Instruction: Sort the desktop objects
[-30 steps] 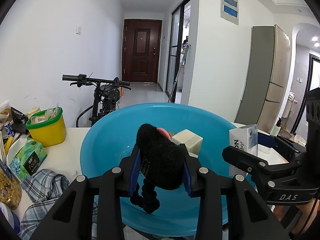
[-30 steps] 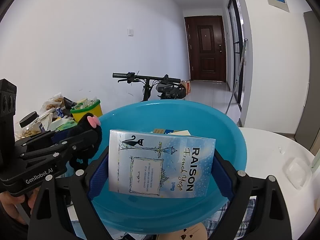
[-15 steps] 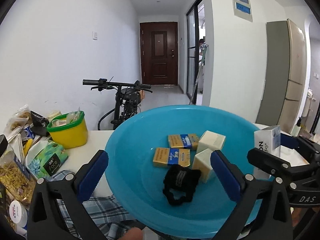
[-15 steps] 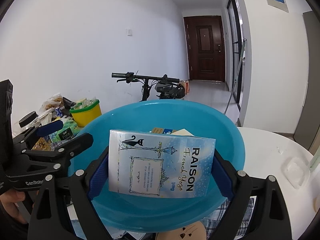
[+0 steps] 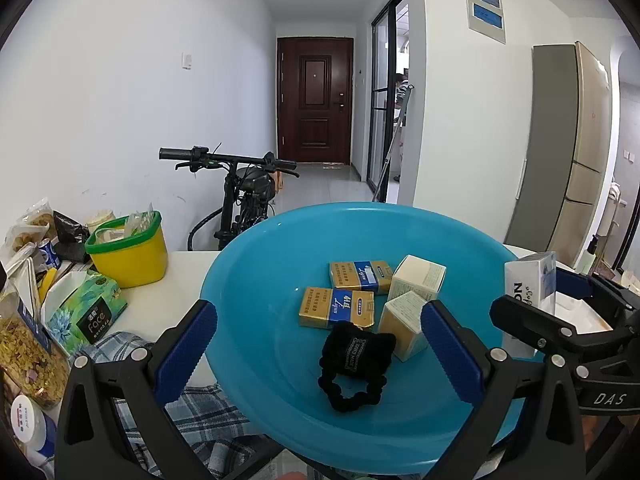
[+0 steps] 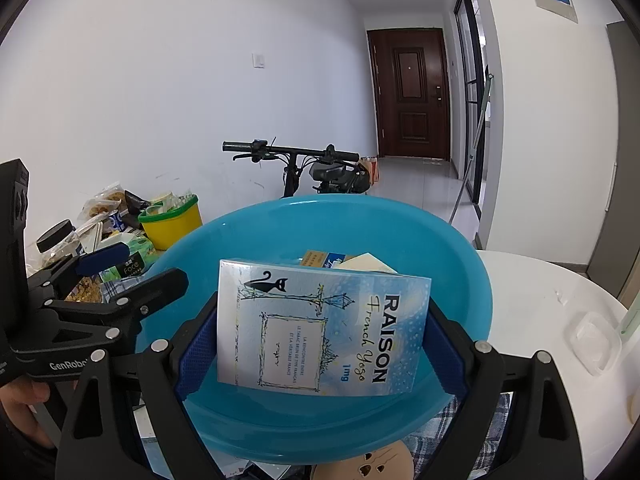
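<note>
While left tongs [image 5: 320, 340] gape, black plush [image 5: 356, 364] lies between them.

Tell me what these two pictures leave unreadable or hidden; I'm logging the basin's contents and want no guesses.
- Right wrist view: the RAISON box held in the right claw covers most of the blue basin floor; only box corners peek above it.
- Left wrist view: the label on the black plush pouch is too small to read.
- Left wrist view: the cream boxes carry print too fine to read.
- Left wrist view: the snack bags are cut off by the left edge.
</note>
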